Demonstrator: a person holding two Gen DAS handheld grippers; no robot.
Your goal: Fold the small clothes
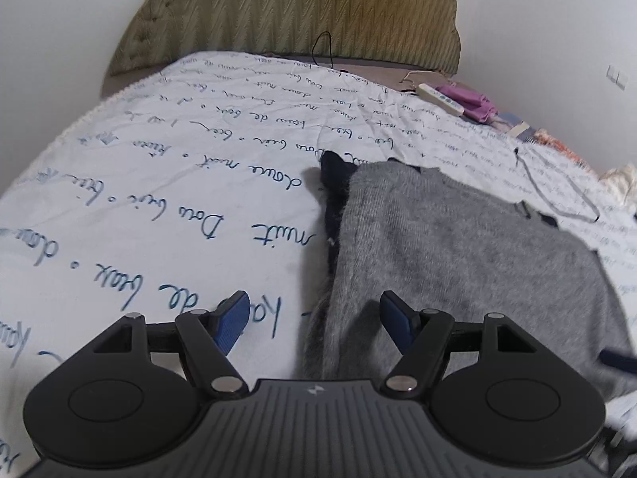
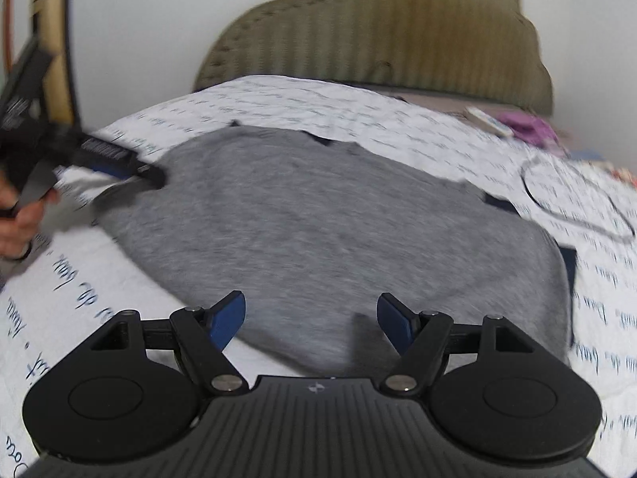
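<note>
Garment point(image 2: 318, 223): grey knit, lying flat on the bed, dark navy fabric showing along its left edge point(image 1: 332, 199) and at its right corners. In the left wrist view it fills the right half of the frame, its left edge running away from the camera between the tongs.

Left gripper point(image 1: 314, 318): tongs wide, blue pads apart, holding nothing. Left pad over the bare sheet, right pad over the grey knit; whether either touches the cloth cannot be told. In the right wrist view this gripper point(image 2: 123, 163) appears at the far left, held by a hand point(image 2: 20, 219), its tip at the left edge of the garment; blurred there.

Right gripper point(image 2: 312, 322): tongs wide, holding nothing. Both pads sit over the near edge of the garment; contact cannot be told. This view is motion-blurred.

Sheet point(image 1: 159, 183): white, printed with blue cursive script, covering the bed under the garment.

Headboard point(image 1: 298, 12): olive, padded, with a scalloped outline, against a white wall.

Remote point(image 1: 440, 99): white, long, on the far right of the bed, just beside a purple cloth point(image 1: 473, 101).

Cord point(image 1: 557, 187): thin, grey, looped on the sheet to the right of the garment, near its far corner.

Cable point(image 1: 322, 47): thin, black, looped in front of the headboard
</note>
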